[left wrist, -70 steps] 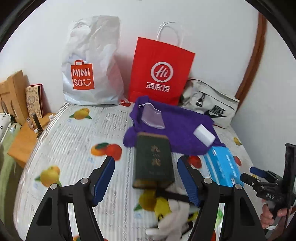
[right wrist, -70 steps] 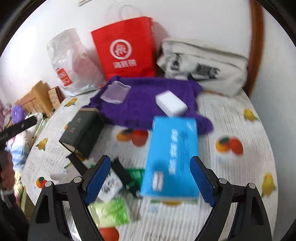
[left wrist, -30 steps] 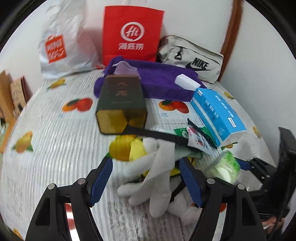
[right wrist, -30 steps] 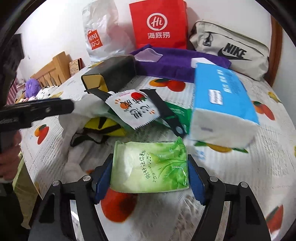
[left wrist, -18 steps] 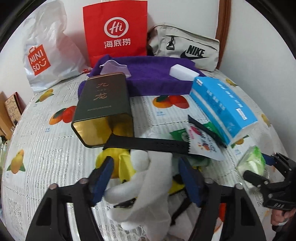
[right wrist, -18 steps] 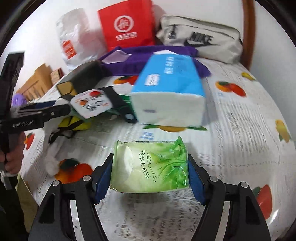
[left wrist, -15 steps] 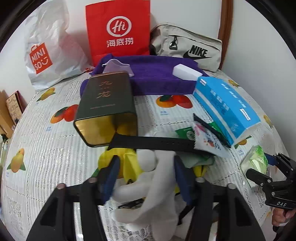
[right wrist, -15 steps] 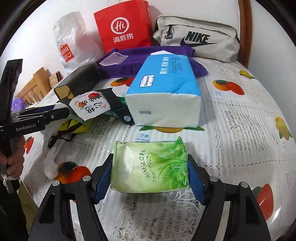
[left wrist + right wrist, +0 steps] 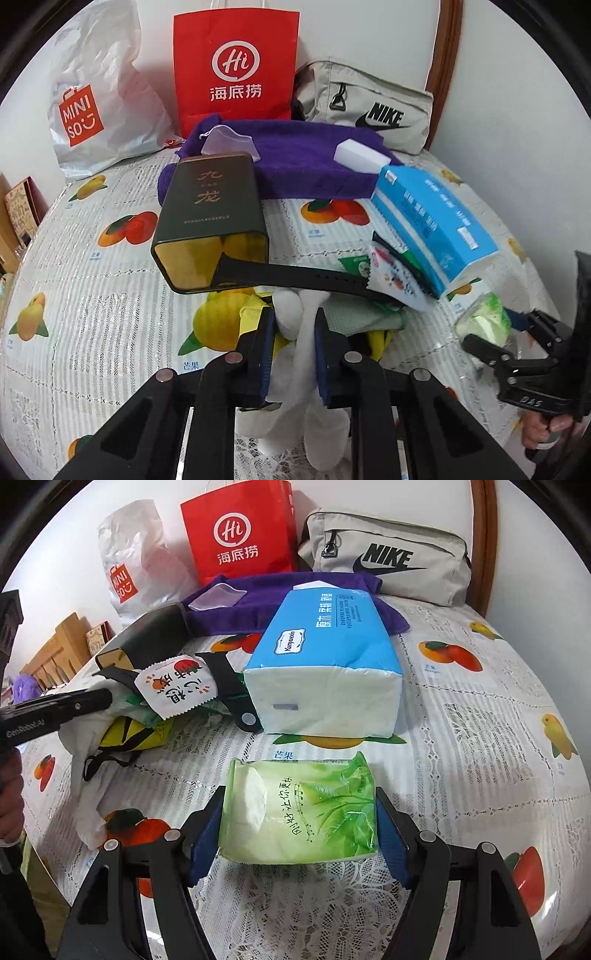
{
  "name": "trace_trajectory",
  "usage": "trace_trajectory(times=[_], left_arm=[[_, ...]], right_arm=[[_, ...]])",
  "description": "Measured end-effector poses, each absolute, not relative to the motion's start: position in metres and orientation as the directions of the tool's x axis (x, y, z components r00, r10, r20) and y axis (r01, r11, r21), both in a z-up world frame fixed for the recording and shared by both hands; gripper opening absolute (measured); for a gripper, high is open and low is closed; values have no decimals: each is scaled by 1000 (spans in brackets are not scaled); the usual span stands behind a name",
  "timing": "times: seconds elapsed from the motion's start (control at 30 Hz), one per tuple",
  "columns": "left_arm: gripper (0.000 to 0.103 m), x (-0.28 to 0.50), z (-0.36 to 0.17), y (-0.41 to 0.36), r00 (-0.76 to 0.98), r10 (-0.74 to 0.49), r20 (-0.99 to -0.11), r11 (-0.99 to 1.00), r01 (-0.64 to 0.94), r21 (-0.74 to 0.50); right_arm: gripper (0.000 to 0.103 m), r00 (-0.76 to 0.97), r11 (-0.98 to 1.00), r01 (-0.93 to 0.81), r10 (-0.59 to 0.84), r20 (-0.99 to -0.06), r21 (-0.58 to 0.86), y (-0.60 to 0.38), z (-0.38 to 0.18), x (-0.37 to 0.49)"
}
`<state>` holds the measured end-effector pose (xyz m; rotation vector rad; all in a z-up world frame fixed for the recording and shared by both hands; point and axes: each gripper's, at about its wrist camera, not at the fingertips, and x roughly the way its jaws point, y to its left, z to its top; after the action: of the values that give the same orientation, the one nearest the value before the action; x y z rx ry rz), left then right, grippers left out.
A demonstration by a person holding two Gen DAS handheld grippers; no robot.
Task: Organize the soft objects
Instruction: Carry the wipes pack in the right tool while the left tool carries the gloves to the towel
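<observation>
A white glove (image 9: 295,325) lies in a heap on the fruit-print cloth (image 9: 92,295), over a yellow cloth (image 9: 251,314). My left gripper (image 9: 293,328) is closing its jaws, and the blue pads pinch the glove between them. In the right wrist view, my right gripper (image 9: 299,823) is shut on a green pack of tissues (image 9: 299,808), held just above the cloth in front of the blue tissue box (image 9: 332,657). The same green pack (image 9: 484,321) shows at the right of the left wrist view.
A dark green tin (image 9: 210,210), a black strap (image 9: 295,275) and a snack sachet (image 9: 173,686) crowd the heap. Behind lie a purple towel (image 9: 295,162) bearing a white block (image 9: 360,157), a red paper bag (image 9: 236,62), a white plastic bag (image 9: 99,99) and a grey pouch (image 9: 369,107).
The left jaws have come together from wide apart onto the white glove. The right gripper has carried the green pack to the right, away from the heap.
</observation>
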<state>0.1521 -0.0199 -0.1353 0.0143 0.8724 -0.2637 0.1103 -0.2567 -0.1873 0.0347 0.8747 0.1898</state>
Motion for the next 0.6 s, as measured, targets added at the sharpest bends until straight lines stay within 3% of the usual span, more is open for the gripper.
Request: trace_trajectory(times=[0.1, 0.43, 0.6], left_arm=[[12, 150, -128, -16, 618, -244, -747, 964, 238, -118], [11, 137, -104, -3, 653, -266, -709, 961, 234, -146], [11, 132, -95, 16, 621, -394, -677, 919, 250, -305]], right_arm=[[73, 624, 983, -152, 180, -760, 108, -257, -187, 110], [73, 610, 981, -148, 191, -769, 126, -258, -185, 107], [73, 604, 980, -141, 198, -772, 140, -260, -180, 105]])
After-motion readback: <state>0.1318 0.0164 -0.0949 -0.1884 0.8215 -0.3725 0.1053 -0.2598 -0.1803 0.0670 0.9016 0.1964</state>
